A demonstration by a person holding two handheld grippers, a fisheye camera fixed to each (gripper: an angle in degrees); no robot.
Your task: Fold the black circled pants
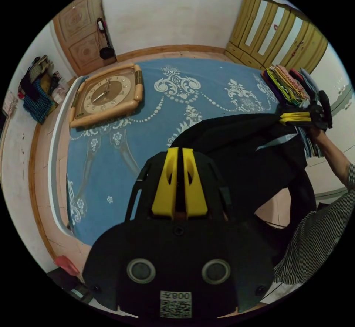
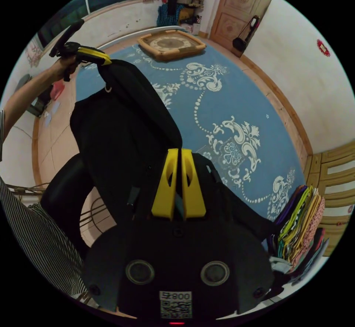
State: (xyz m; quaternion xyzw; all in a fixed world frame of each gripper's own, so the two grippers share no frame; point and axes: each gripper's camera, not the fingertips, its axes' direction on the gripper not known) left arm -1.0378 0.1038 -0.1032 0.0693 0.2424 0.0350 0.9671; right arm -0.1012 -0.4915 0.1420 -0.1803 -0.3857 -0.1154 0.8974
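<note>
The black pants (image 1: 251,146) hang stretched between both grippers above the near edge of the blue bed. In the left gripper view my left gripper (image 1: 180,150) has its yellow jaws shut on one end of the waistband, and the right gripper (image 1: 284,118) pinches the other end beside the clothes pile. In the right gripper view my right gripper (image 2: 180,151) is shut on the pants (image 2: 122,135), and the left gripper (image 2: 105,61) holds the far corner, gripped by a hand. The legs droop below toward the floor.
A blue patterned bedspread (image 1: 207,94) covers the bed. A square wall clock (image 1: 107,96) lies at its far corner. A stack of folded colourful clothes (image 1: 288,85) sits at the bed's edge (image 2: 303,212). A striped sleeve (image 1: 318,238) and yellow wardrobe doors (image 1: 277,35) are nearby.
</note>
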